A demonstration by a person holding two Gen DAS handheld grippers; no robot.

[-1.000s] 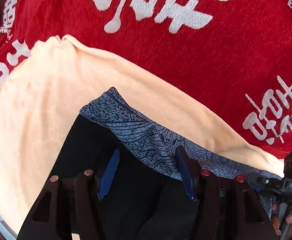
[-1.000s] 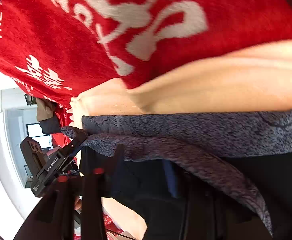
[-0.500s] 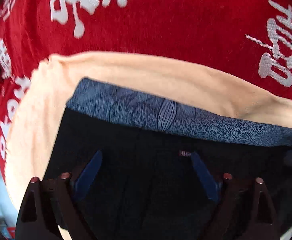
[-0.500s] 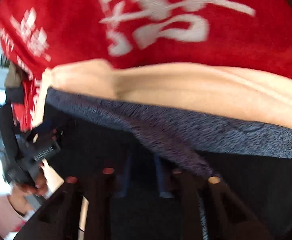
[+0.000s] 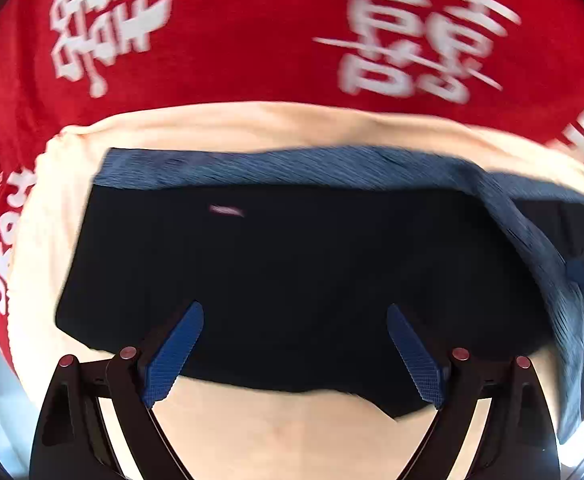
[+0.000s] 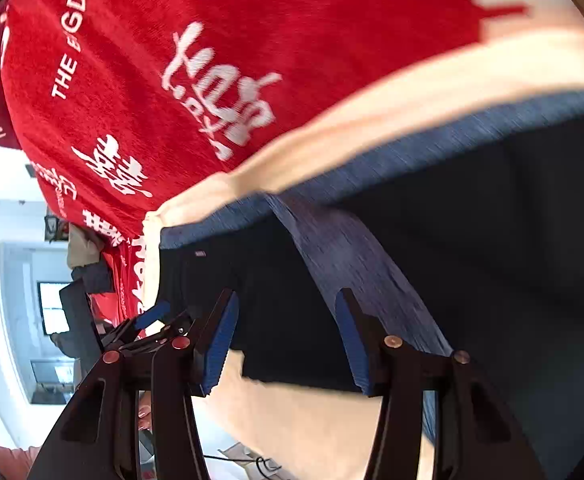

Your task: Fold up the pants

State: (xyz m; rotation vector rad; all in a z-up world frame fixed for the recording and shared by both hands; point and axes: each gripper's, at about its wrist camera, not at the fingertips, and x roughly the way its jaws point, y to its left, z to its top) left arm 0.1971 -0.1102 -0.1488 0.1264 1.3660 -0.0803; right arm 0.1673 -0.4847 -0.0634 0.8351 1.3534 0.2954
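Blue textured pads line the fingers of our left gripper, and they stand wide apart with nothing between them; the claw is released, hovering just above the near hem of the dark navy fabric pants. Our right gripper is released too, its jaws spread over the same garment, with a strip of mottled blue-grey waistband running up between them. We judge that neither claw is gripping cloth at this moment.

Beyond the fingertips, the pants lie in a broad, compact block on a pale peach cloth sheet, which shows bare both nearer to us and past the far edge. Along that far edge the waistband runs straight across, and at the right it turns back and crosses the dark fabric diagonally. That suggests to us that one layer has been laid over another, so at least one fold seems done, though we cannot tell how many layers are stacked. What appears left is to tidy the slanted band and perhaps make a further fold to a neater packet.

Farthest off, a red plush blanket with white printed characters lies under the peach sheet.
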